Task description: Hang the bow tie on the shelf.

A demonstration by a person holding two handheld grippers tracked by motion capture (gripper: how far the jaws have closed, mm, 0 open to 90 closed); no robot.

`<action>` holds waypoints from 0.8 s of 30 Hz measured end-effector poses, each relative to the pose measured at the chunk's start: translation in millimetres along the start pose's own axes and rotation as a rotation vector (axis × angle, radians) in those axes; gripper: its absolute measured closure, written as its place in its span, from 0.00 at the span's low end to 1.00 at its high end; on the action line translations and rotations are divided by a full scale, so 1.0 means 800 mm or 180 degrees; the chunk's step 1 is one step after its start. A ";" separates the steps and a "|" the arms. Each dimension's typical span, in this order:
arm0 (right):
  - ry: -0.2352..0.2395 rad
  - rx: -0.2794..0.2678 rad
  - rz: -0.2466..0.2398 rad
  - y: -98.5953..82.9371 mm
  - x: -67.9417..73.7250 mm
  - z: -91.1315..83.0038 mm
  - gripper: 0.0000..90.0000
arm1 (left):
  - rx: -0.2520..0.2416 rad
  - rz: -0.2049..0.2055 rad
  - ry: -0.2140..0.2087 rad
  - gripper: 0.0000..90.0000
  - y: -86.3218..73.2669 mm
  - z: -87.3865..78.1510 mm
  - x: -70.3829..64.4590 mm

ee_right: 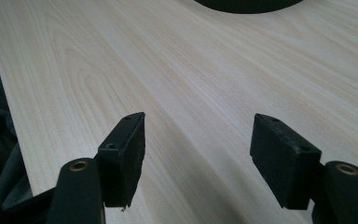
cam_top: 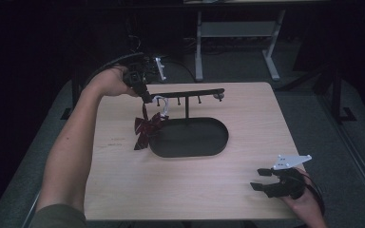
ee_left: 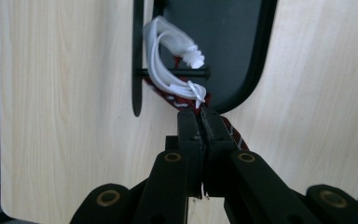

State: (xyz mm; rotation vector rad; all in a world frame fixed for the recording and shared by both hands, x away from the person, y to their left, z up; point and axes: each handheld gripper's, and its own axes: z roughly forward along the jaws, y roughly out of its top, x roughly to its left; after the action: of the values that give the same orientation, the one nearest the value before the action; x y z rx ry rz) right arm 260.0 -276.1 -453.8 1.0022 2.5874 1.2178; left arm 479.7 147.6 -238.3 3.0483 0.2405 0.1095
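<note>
A dark red patterned bow [cam_top: 146, 131] hangs by a white elastic loop [cam_top: 162, 105] from a peg of the black rack's crossbar [cam_top: 190, 93]. The rack stands on a black oval tray [cam_top: 190, 138]. My left gripper [cam_top: 146, 98] is shut on the bow's strap just under the crossbar's left end. In the left gripper view its jaws pinch the red strap [ee_left: 235, 135] right below the white loop [ee_left: 168, 74], which is hooked over a peg. My right gripper [cam_top: 262, 179] rests near the table's front right corner, and in the right gripper view the gripper [ee_right: 198, 156] stands open over bare wood.
The light wooden table [cam_top: 247, 114] carries the tray at its middle. A white desk frame [cam_top: 237, 33] stands on the floor behind the table. Dark grey floor surrounds it on both sides.
</note>
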 end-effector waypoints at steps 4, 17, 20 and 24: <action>0.0000 -0.0002 -0.0016 0.000 0.000 0.001 0.39 | 0.0046 -0.0023 0.0038 0.98 -0.001 0.006 0.005; -0.0008 -0.0010 -0.0010 0.000 0.001 -0.001 0.39 | 0.0186 -0.0097 0.0107 0.98 0.001 0.017 0.009; -0.0012 -0.0009 -0.0015 0.000 0.001 -0.002 0.39 | 0.0200 -0.0097 0.0107 0.97 0.001 0.018 0.008; -0.0014 -0.0009 -0.0013 0.000 0.001 -0.002 0.39 | 0.0226 -0.0105 0.0102 0.97 0.001 0.020 0.008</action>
State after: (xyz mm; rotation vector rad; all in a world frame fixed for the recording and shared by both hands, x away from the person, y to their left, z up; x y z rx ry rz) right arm 258.6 -276.8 -452.6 0.9976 2.5825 1.2166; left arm 487.7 146.8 -253.4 3.1135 0.3029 0.1508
